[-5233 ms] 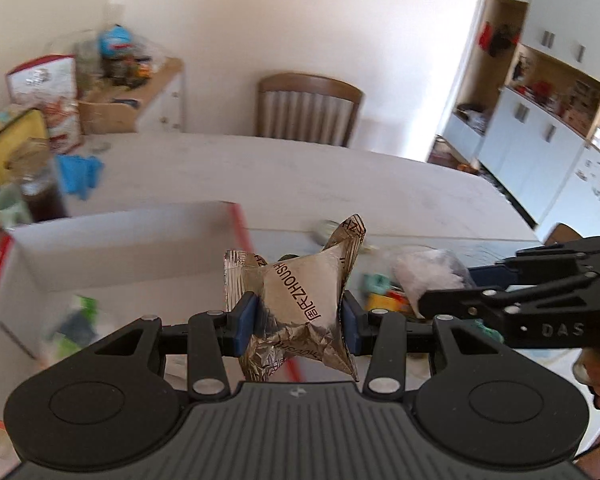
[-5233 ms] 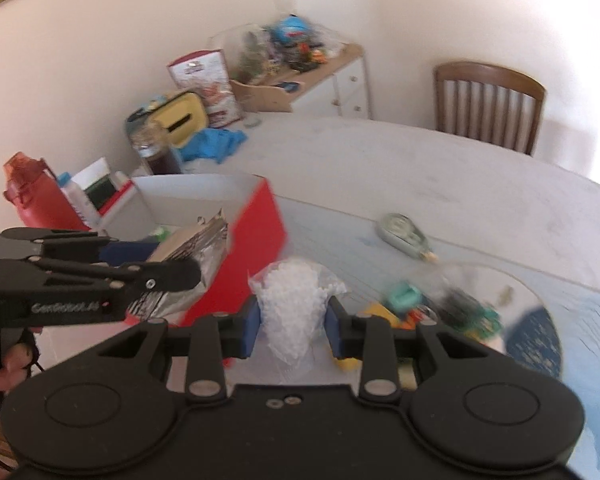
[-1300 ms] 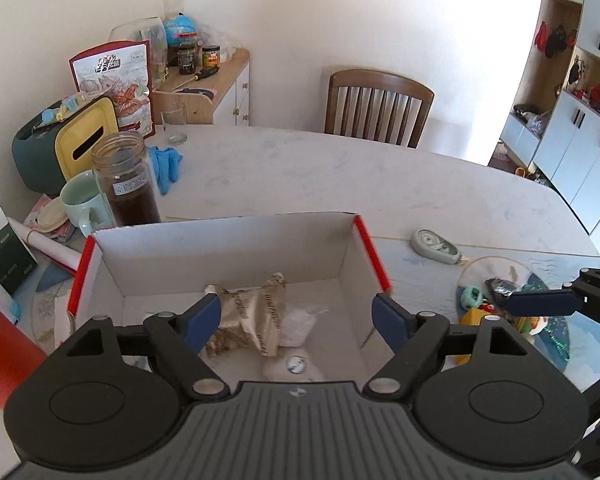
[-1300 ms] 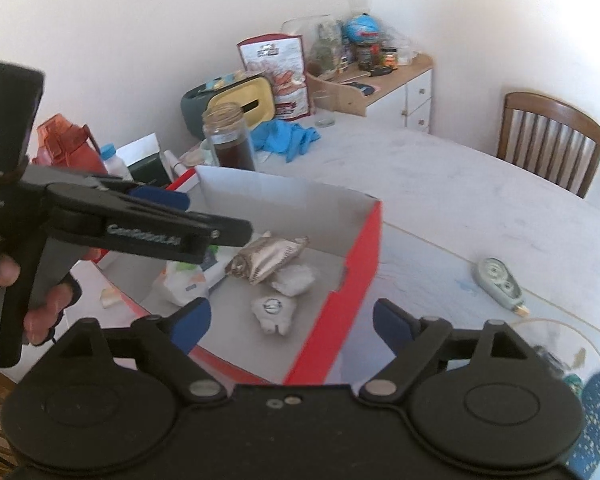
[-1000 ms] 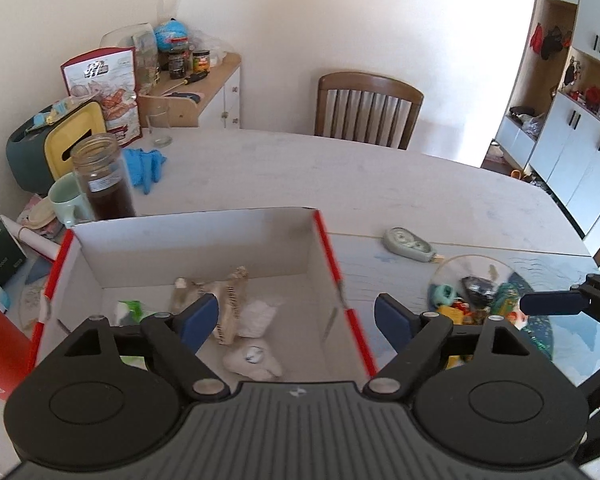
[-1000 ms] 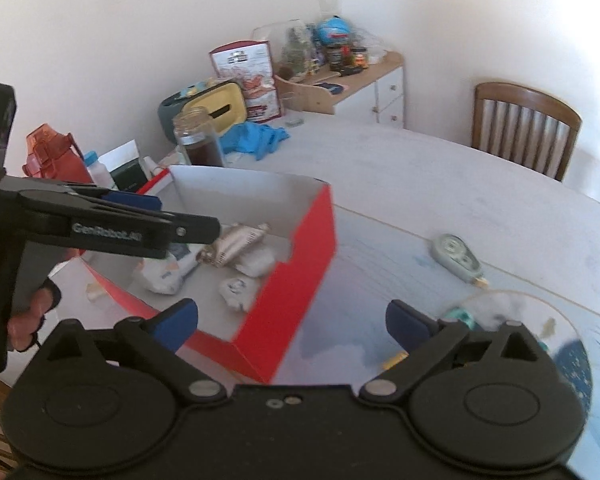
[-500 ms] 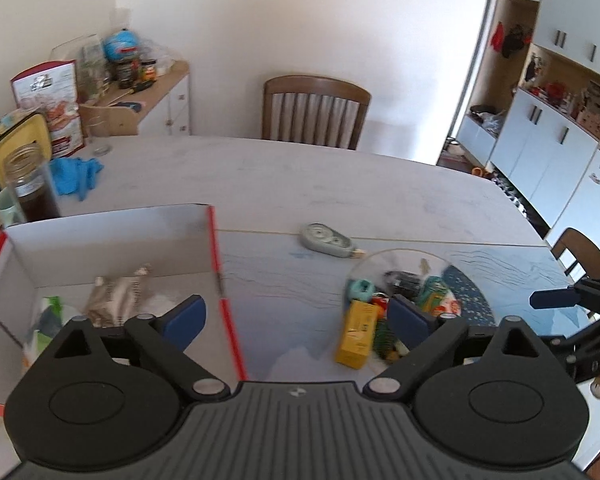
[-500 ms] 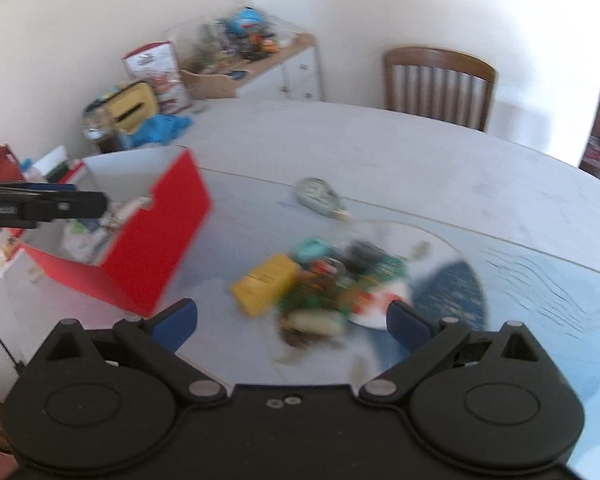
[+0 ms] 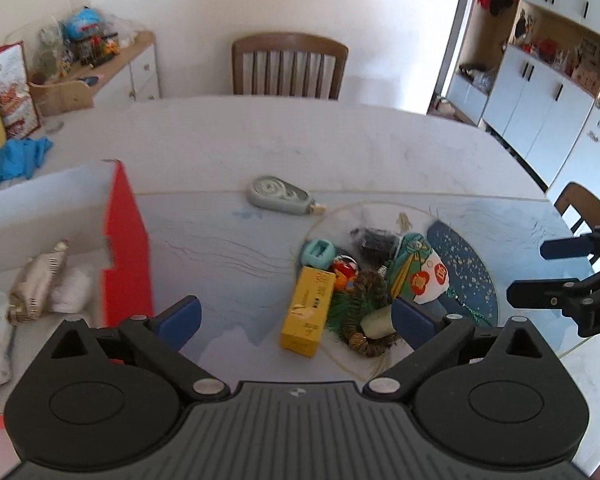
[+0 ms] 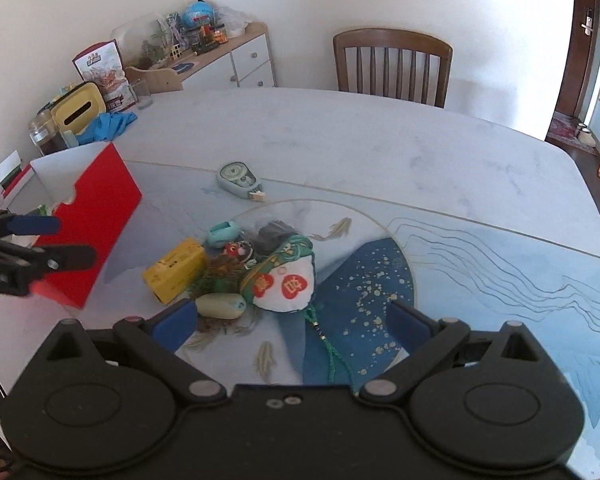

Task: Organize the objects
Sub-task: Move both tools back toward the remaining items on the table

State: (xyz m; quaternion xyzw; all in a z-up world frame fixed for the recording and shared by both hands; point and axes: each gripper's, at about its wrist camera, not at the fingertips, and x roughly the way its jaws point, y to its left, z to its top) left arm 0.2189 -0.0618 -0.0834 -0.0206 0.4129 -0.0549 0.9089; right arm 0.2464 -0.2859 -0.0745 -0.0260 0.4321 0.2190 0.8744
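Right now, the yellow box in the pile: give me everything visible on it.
The yellow box is a small oblong carton, cardboard by the look, with faint dark print and slightly dented faces. It appears closed and lies flat on the table mat at the pile's left edge, nearest the red box. The green tinsel wreath presses against its right side. Neither gripper touches it.

light: bright daylight, right side | blur: slight at left | edges: fisheye-bent

Right gripper [image 10: 292,322] fingers wide apart above trinket pile [image 10: 256,268], red box [image 10: 88,216] at left, left gripper [image 10: 56,240] beside it
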